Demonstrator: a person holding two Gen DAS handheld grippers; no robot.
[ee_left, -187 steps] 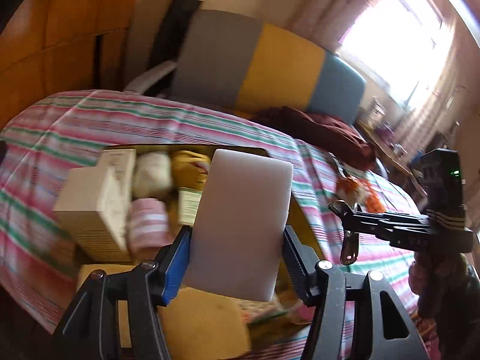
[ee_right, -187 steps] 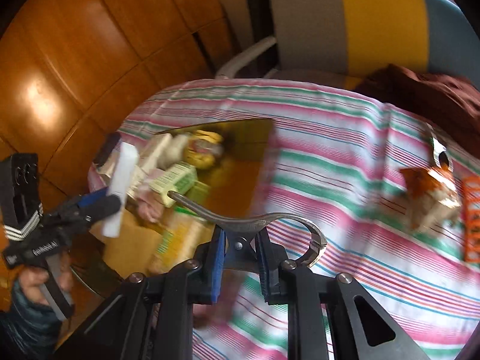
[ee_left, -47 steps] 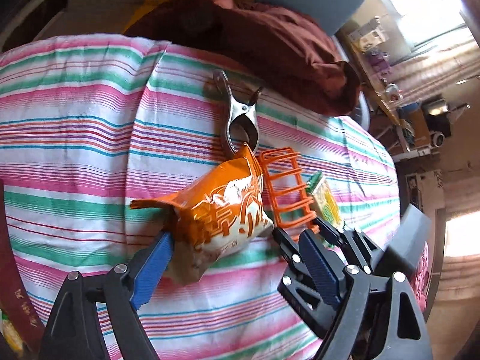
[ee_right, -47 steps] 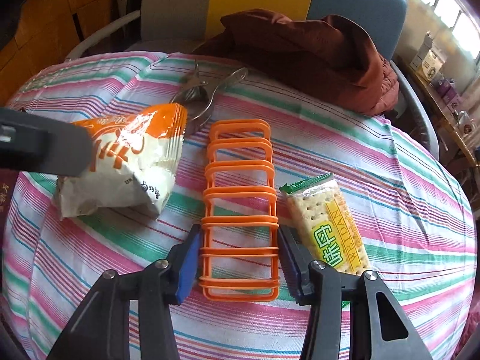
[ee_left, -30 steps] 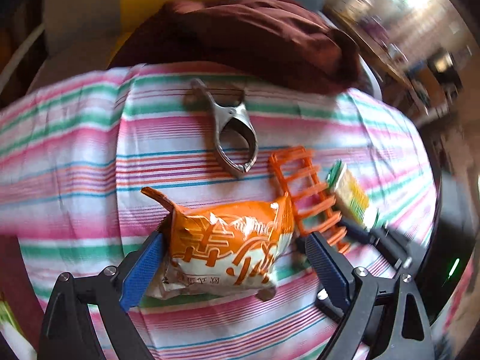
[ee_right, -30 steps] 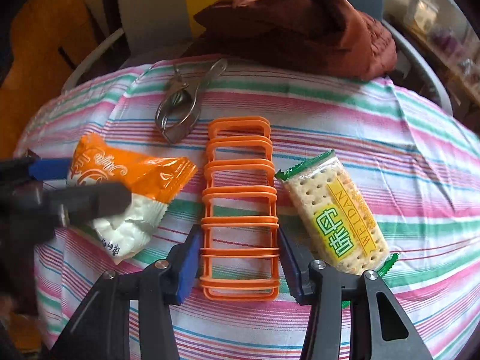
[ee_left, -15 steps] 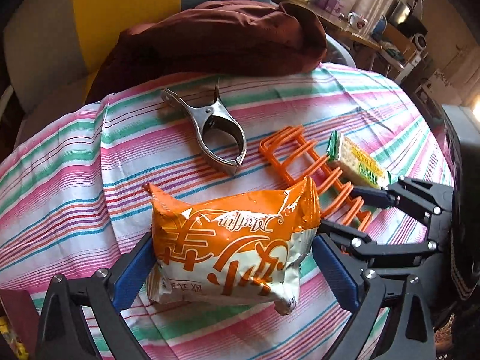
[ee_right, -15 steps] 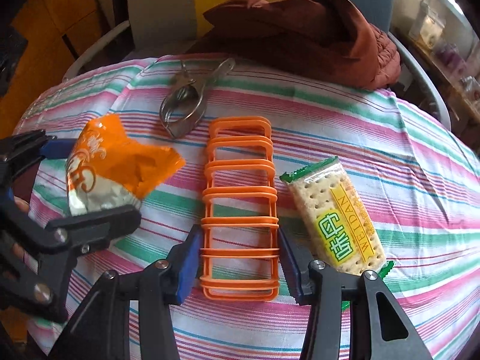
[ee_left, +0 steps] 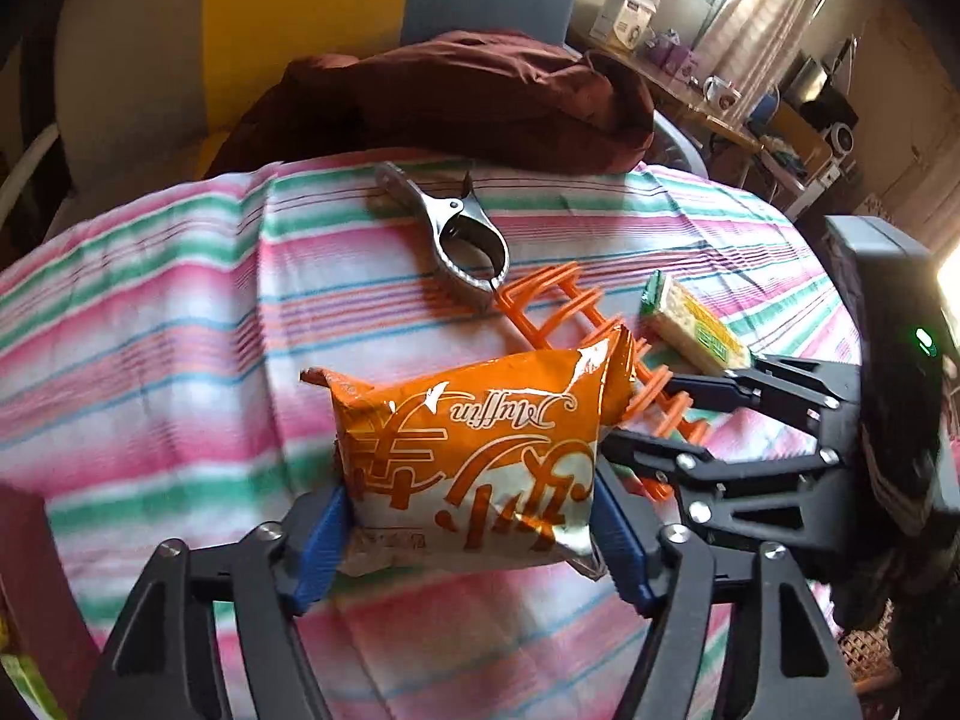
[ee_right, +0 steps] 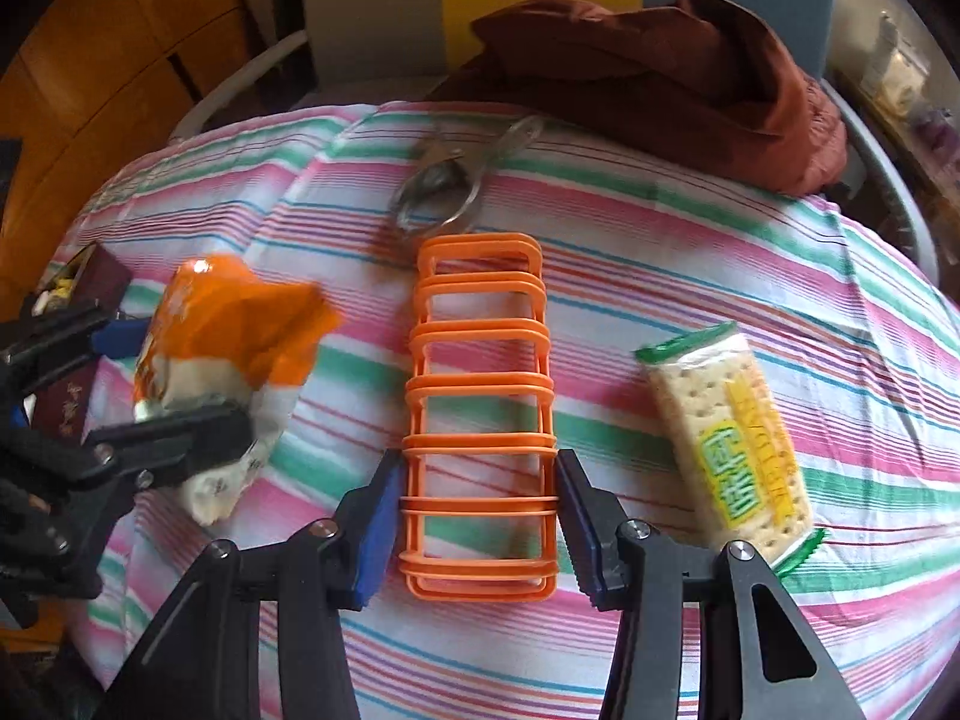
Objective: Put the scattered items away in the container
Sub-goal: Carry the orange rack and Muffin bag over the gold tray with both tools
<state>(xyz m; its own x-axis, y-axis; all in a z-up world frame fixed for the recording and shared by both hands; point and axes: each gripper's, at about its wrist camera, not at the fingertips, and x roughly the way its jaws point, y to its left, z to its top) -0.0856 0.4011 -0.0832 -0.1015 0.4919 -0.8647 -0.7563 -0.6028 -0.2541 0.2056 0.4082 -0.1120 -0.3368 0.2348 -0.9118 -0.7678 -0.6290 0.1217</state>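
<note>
In the left wrist view, the left hand-held gripper [ee_left: 471,531] has its two blue pads pressed against the sides of an orange snack bag [ee_left: 480,456], so it has closed on the bag and grips it. Under it the table [ee_left: 180,312] is covered with a cloth of pink, green and white stripes. Toward the far edge of the table lies a metal clamp [ee_left: 462,240], and just beside it an orange plastic rack [ee_left: 570,324] that runs behind the bag. A cracker packet [ee_left: 690,330] lies beside the rack, nearer the right edge. Past the far edge a dark red garment [ee_left: 456,102] lies on a chair with a grey, yellow and blue back [ee_left: 300,18]. Further behind there is a side desk with cups and boxes [ee_left: 690,60] and a curtain.

In the right wrist view, the right hand-held gripper [ee_right: 477,531] is open, one finger on each side of the near end of the orange plastic rack [ee_right: 480,408], close to it; I cannot tell if the pads touch it. The cracker packet [ee_right: 726,432] lies to the right of the rack, apart from it. The metal clamp [ee_right: 450,180] lies at the far end of the rack. At the left edge of the table the left hand-held gripper [ee_right: 120,384] holds the orange snack bag [ee_right: 234,348]. At the far left corner a small part of a dark red container [ee_right: 90,276] is visible. A wooden wall [ee_right: 102,78] stands behind on the left.
</note>
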